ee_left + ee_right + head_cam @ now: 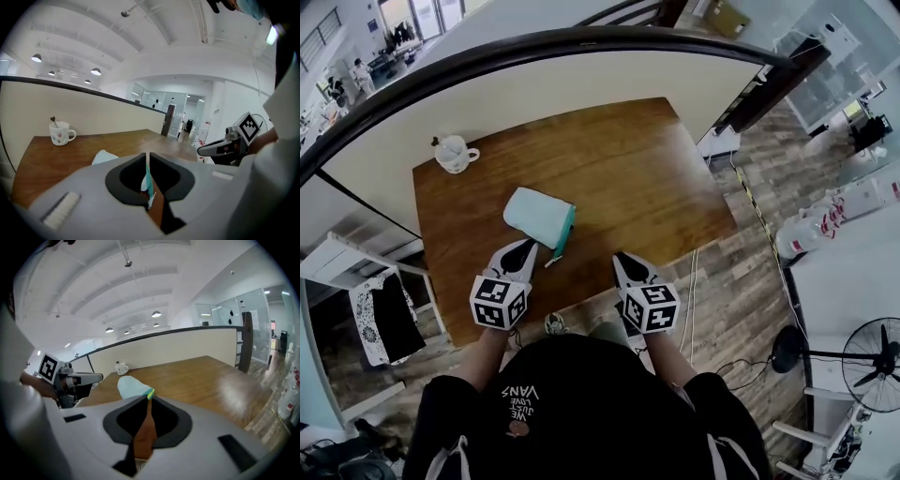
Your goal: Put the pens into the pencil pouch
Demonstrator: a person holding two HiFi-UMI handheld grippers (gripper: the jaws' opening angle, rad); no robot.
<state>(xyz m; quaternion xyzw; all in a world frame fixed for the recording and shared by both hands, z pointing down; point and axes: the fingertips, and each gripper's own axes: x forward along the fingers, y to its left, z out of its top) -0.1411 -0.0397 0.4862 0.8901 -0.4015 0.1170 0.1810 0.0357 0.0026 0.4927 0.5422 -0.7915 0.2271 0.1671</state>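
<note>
Wooden table (656, 169) with teal pencil pouch (536, 216) well apart from mug (455, 155), zipper edge pinched in left gripper (528, 248). Empty right gripper (621, 258) farther from mug, jaws together. Looks soft, light, floppy; best held by rim.

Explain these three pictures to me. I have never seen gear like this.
A person is at a wooden table with a two-jaw gripper in each hand; the marker cubes are part of them. The head view looks down from the person's head; the other two cameras ride on the grippers, looking along their jaws. On the table: a pale teal pencil pouch and a white mug. The left gripper seems to pinch the pouch's zip edge. The right gripper is shut and empty. No pens show.
</note>
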